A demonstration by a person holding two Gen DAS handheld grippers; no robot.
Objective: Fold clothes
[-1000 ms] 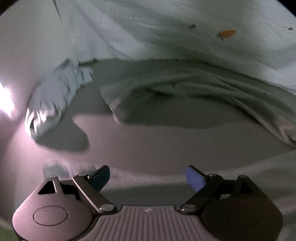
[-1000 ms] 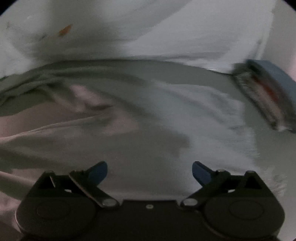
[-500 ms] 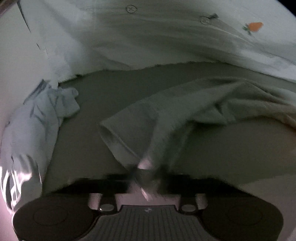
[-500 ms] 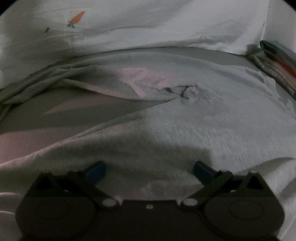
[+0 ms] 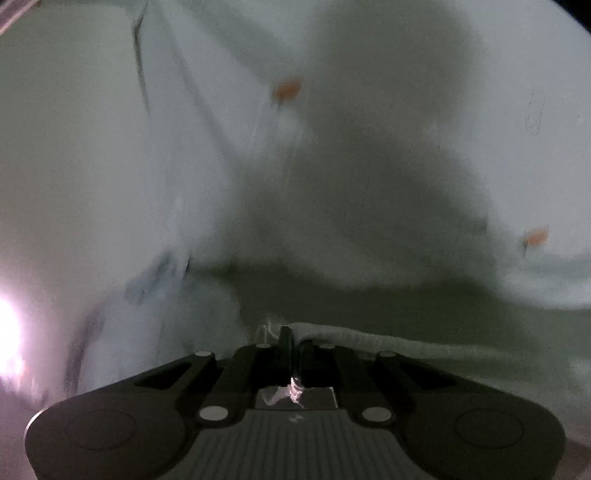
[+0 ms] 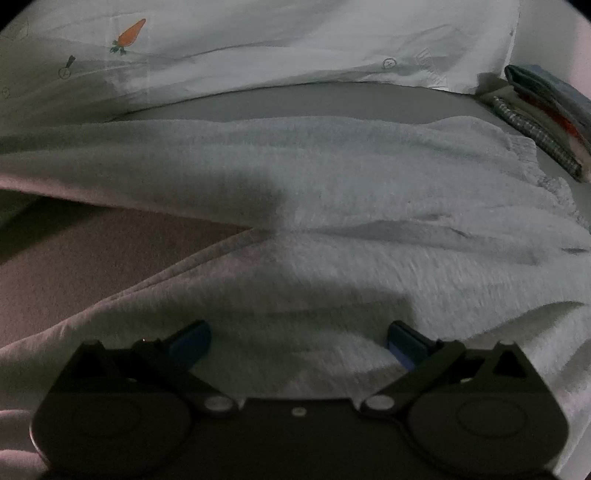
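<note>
A pale grey garment (image 6: pixel 332 177), knit and fleecy, lies spread over the bed in the right wrist view. My right gripper (image 6: pixel 297 341) hovers just over its near fold, open, blue pads (image 6: pixel 402 341) wide apart with cloth beneath them. In the left wrist view my left gripper (image 5: pixel 291 343) is shut on a hem of the grey garment (image 5: pixel 354 336), which trails off to the right as a rolled edge. That view is blurred by motion.
A white sheet with orange carrot prints (image 6: pixel 129 33) lies bunched along the back, and also fills the left wrist view (image 5: pixel 284 88). A stack of folded clothes (image 6: pixel 543 122) sits at the right edge. Bare mattress (image 6: pixel 92 258) shows at the left.
The left gripper shut on the garment's hem and then swung up and sideways with it, blurring its view. The right gripper moved in over the garment and settled, staying open.
</note>
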